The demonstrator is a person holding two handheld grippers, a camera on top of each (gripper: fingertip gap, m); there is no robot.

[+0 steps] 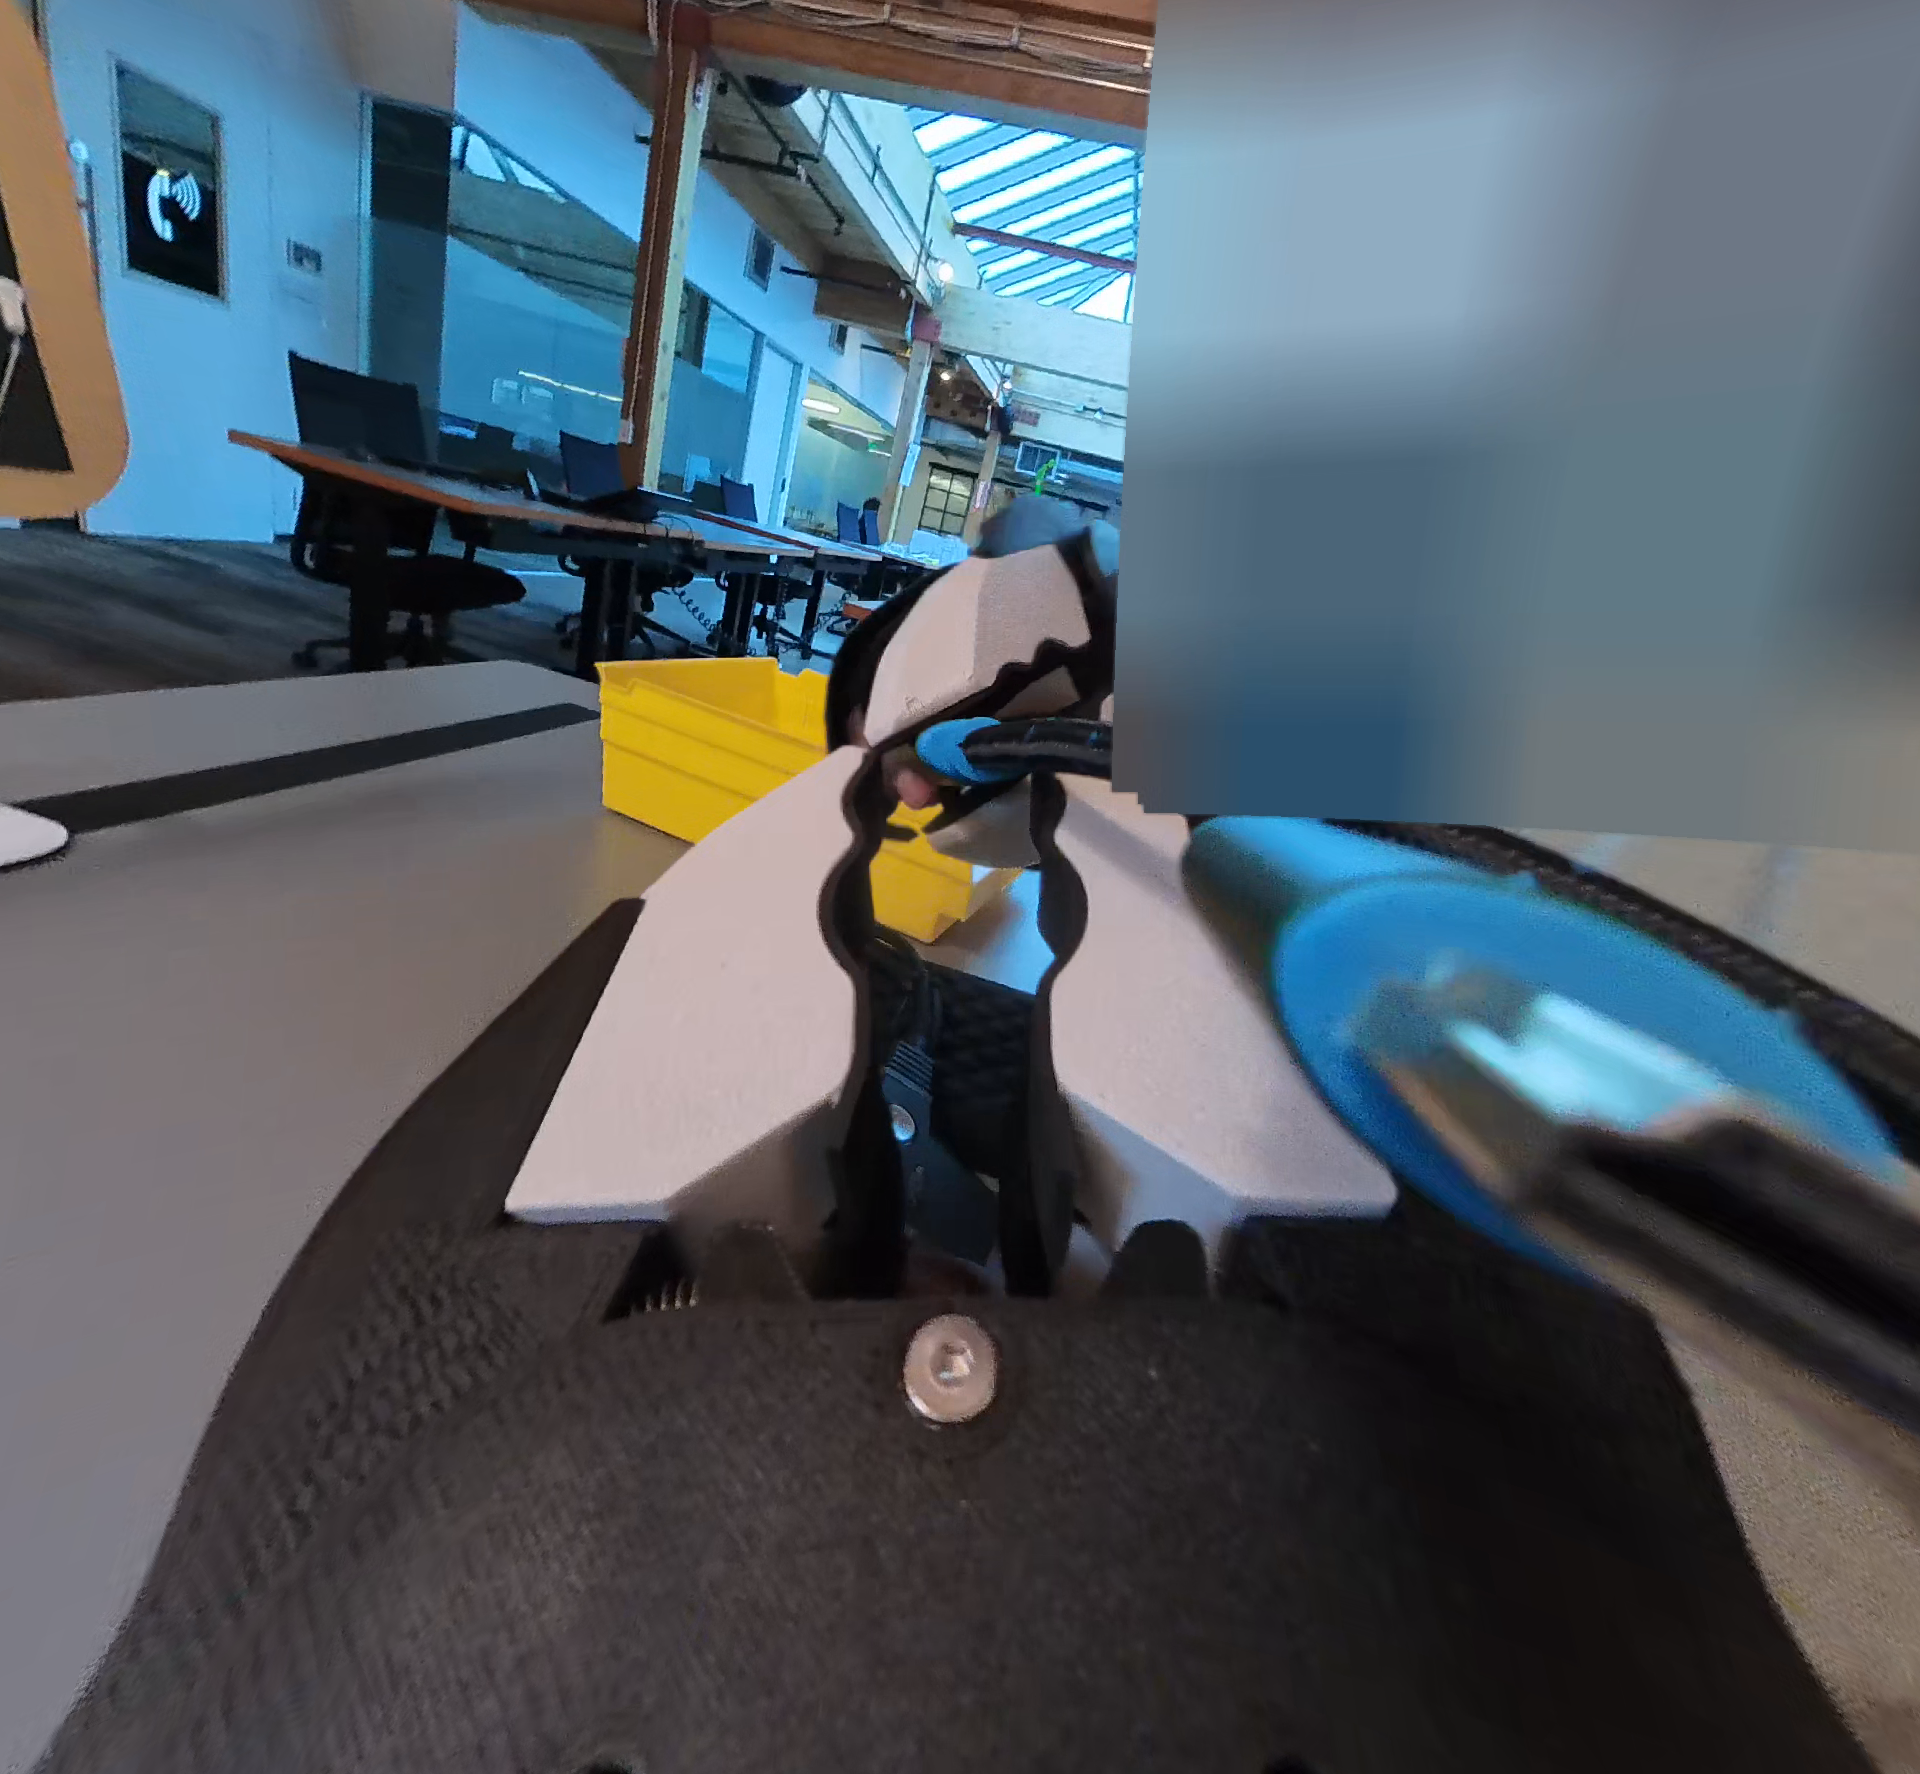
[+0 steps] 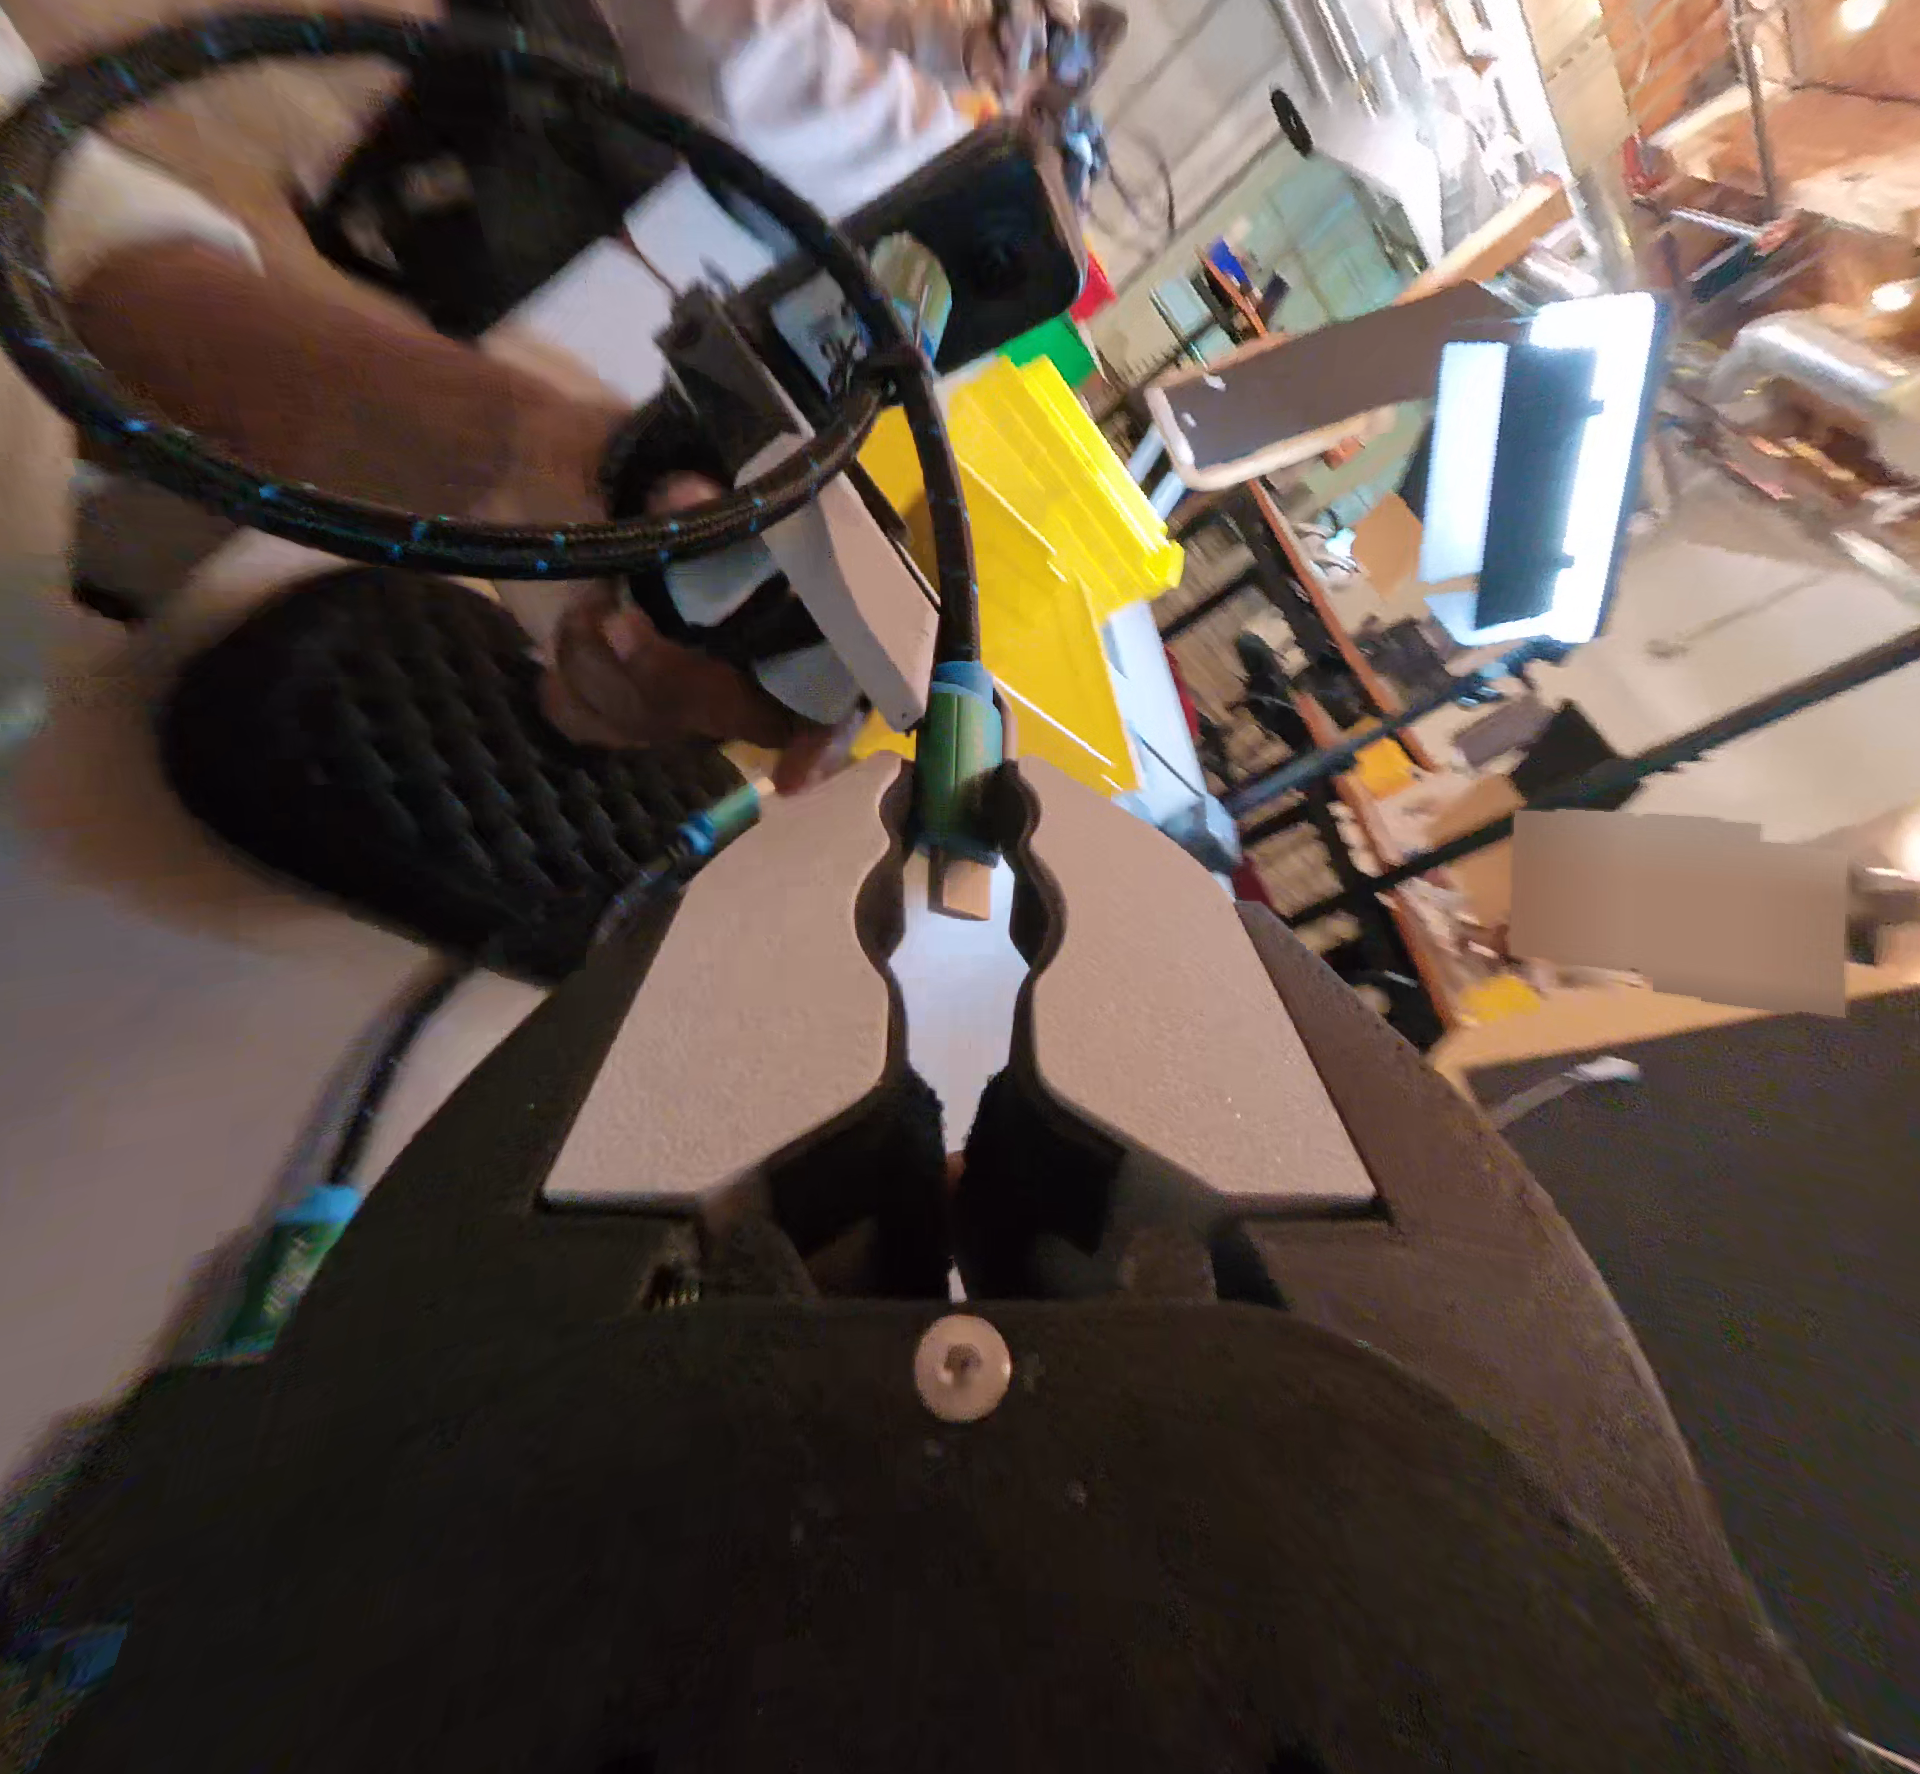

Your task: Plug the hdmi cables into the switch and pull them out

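Note:
My right gripper (image 2: 958,820) is shut on the blue HDMI plug (image 2: 956,748) of a braided black cable (image 2: 312,509) that loops up and left; the plug's metal tip points back at the camera. In the left wrist view the right gripper (image 1: 914,758) shows with that plug (image 1: 956,748) just beyond my left fingertips. My left gripper (image 1: 951,851) is closed around a black textured box, apparently the switch (image 1: 971,1038). A second blue plug (image 1: 1507,997) hangs blurred close to the left camera. The switch (image 2: 416,768) shows with another cable end (image 2: 727,810) at its edge.
A yellow bin (image 1: 707,748) stands on the grey table (image 1: 260,945) behind the grippers; it also shows in the right wrist view (image 2: 1039,529). A person's hand (image 2: 644,675) holds the left gripper (image 2: 862,696). Desks and chairs stand in the room behind.

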